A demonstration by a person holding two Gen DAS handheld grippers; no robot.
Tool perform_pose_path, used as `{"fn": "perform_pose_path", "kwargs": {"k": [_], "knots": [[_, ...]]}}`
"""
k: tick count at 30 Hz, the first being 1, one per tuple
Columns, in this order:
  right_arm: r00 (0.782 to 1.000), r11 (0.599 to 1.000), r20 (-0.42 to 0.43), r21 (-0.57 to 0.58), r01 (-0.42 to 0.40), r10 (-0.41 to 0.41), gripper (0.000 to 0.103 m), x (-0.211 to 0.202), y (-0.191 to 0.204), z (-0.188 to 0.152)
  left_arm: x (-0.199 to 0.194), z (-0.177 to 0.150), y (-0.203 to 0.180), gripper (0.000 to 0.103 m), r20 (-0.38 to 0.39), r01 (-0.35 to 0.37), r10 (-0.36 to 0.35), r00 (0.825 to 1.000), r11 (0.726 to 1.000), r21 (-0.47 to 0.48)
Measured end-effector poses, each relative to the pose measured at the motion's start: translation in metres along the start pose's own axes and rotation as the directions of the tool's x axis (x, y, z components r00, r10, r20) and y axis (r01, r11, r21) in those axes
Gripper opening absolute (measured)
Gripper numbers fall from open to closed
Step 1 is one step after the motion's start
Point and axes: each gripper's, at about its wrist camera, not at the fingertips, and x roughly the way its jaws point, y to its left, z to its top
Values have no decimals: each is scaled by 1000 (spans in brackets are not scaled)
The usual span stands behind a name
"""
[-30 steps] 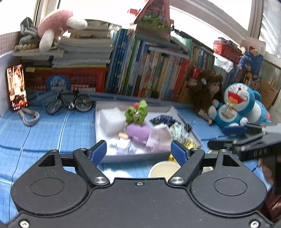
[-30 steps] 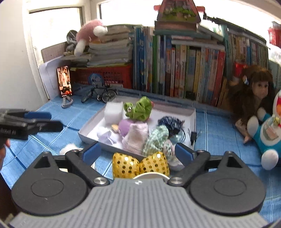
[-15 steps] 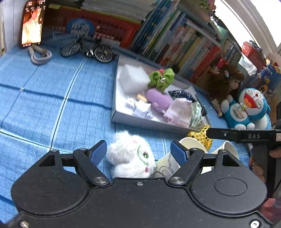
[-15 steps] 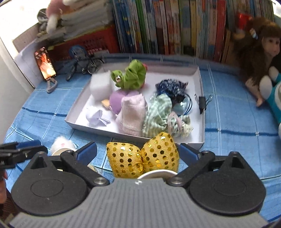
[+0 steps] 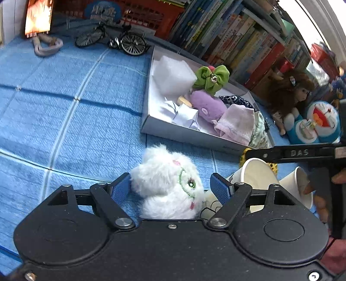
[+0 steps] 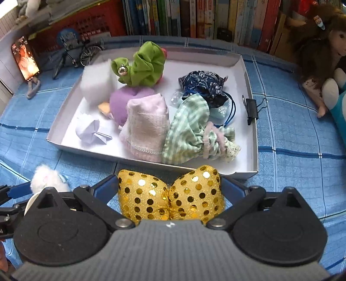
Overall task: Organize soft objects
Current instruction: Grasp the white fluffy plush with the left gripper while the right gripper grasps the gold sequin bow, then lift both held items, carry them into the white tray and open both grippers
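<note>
A white fluffy plush (image 5: 166, 183) lies on the blue checked cloth in front of the white tray (image 5: 183, 134). My left gripper (image 5: 170, 187) is open and straddles the plush, with the left pad against its fur and a gap at the right pad. A gold sequin bow (image 6: 170, 194) sits just below the tray's near wall (image 6: 256, 151). My right gripper (image 6: 169, 188) is open wide, its fingers close on either side of the bow. The tray holds a green bow (image 6: 142, 64), a white foam block (image 6: 97, 82), a purple plush (image 5: 207, 106), a pink cloth (image 6: 147, 125) and a checked pouch (image 6: 188, 129).
Two paper cups (image 5: 257, 175) (image 5: 298, 186) lie right of the plush, under the right gripper's finger (image 5: 281, 154). A binder clip (image 6: 252, 110) is on the tray's right wall. Books (image 6: 194, 17), a doll (image 6: 320, 49), a blue cat plush (image 5: 317, 123), a toy bicycle (image 5: 121, 41) and a phone (image 5: 37, 17) line the back.
Both grippers have come down and tilted toward the cloth. The white plush has come between the left fingers. The gold bow looms larger between the right fingers, which have spread slightly.
</note>
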Motion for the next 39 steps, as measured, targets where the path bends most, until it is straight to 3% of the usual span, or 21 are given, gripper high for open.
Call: {"fn": "perform_pose_path", "kwargs": {"k": [8, 11, 16, 20, 30, 39], "knots": [[999, 1000, -31, 4, 10, -10, 103, 11, 1, 5, 8, 4, 8, 74, -14, 36, -37, 999, 997, -63], [1000, 1000, -29, 0, 7, -7, 103, 13, 2, 5, 9, 4, 9, 56, -11, 34, -35, 999, 997, -67], [1000, 1000, -20, 1, -1, 1, 103, 13, 2, 5, 7, 2, 12, 53, -3, 49, -50, 999, 996, -69], [1000, 1000, -4, 18, -14, 14, 95, 10, -1, 3, 3, 1, 11, 49, 6, 57, -57, 998, 996, -62], [995, 993, 44, 76, -93, 90, 56, -8, -2, 1, -9, -1, 8, 47, 21, 70, -69, 997, 997, -30], [966, 984, 204, 43, -171, 159, 54, -53, 12, -2, -34, -5, 12, 47, 80, 54, -54, 995, 999, 0]]}}
